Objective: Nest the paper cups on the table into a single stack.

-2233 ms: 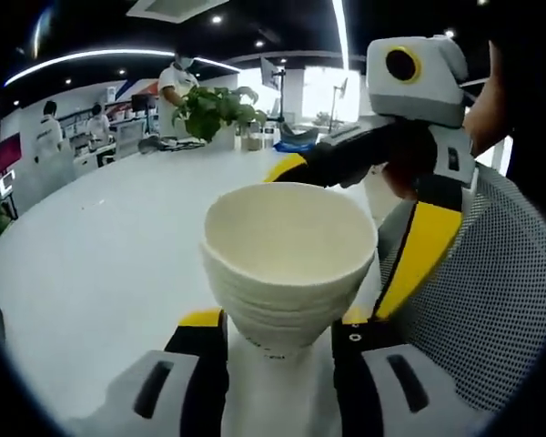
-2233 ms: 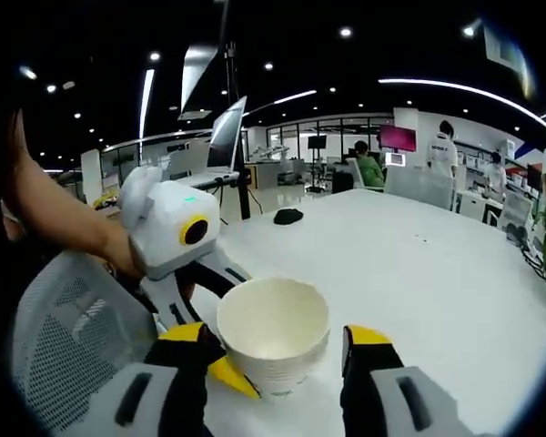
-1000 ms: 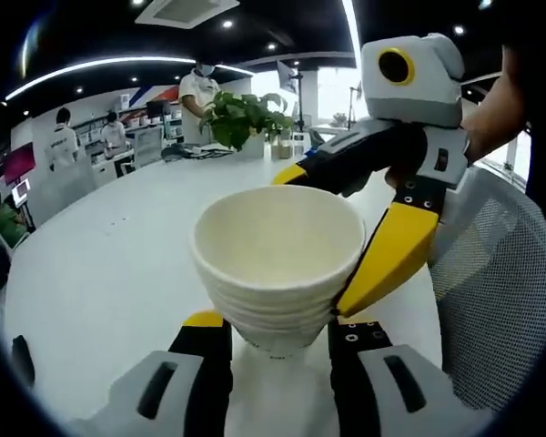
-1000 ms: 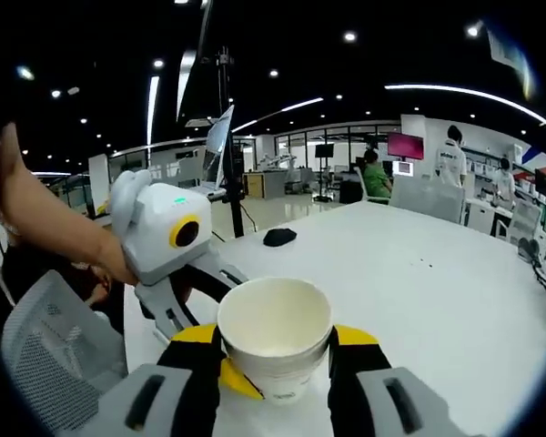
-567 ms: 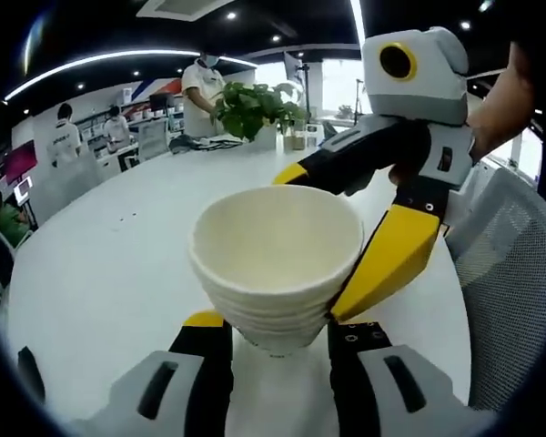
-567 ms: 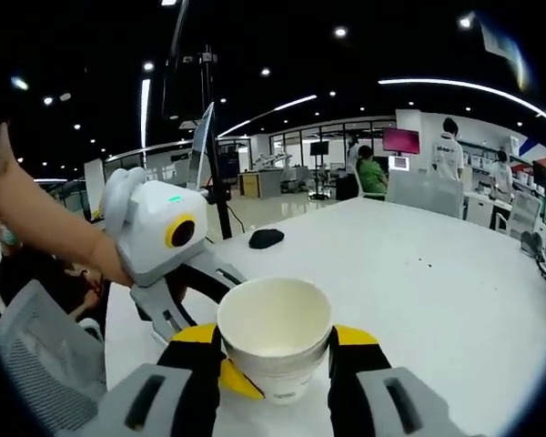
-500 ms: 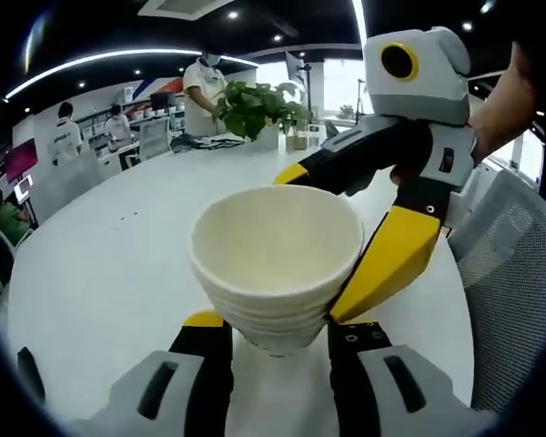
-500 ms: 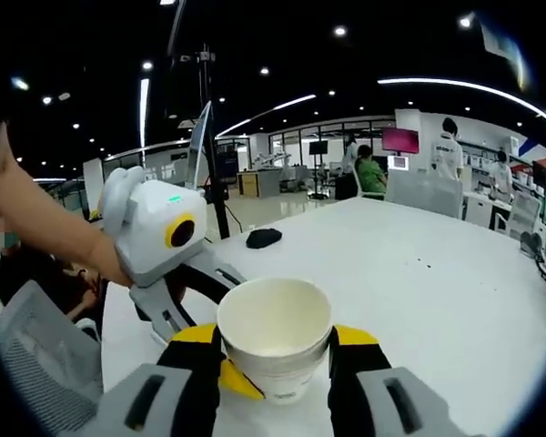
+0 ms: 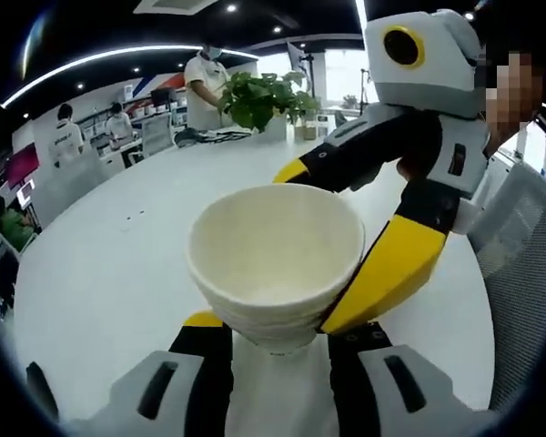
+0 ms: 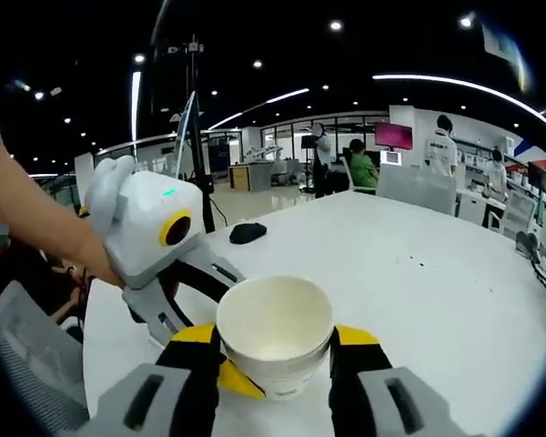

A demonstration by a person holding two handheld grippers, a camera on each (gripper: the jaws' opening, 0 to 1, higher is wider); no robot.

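Cup stack [image 9: 275, 259] still upright, mouth-up

Paper cups [image 9: 275, 264] matt cream; table [image 10: 437, 273] smooth glossy white; gripper fingers [image 10: 200, 350] matt yellow-black plastic.

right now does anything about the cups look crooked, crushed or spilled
Nothing stands out. The stack of paper cups sits upright between both grippers' jaws, its rims nested evenly and its round mouth undented and empty. The left gripper and right gripper both clamp it, above the white table.
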